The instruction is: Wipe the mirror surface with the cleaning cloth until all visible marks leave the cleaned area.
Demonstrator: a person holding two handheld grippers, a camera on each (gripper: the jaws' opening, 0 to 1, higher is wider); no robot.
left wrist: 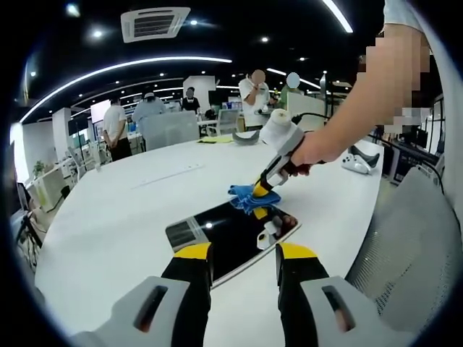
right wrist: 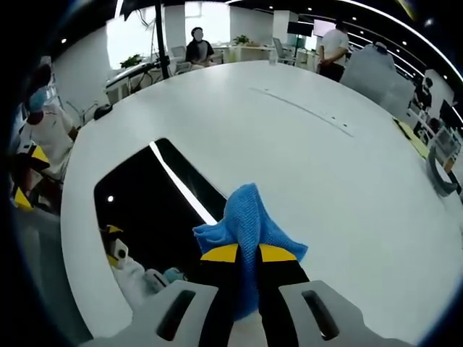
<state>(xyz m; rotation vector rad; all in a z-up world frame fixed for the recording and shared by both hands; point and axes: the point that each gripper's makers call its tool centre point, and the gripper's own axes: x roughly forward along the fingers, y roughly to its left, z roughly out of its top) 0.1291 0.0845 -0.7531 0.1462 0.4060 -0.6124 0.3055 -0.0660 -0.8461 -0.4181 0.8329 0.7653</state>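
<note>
Blue cloth (right wrist: 246,217) on mirror (right wrist: 145,210), white table (right wrist: 304,144).

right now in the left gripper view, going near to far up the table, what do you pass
left tongs → mirror → blue cleaning cloth held in the right tongs → bare stretch of white table → grey office chair → people standing at the back
</note>
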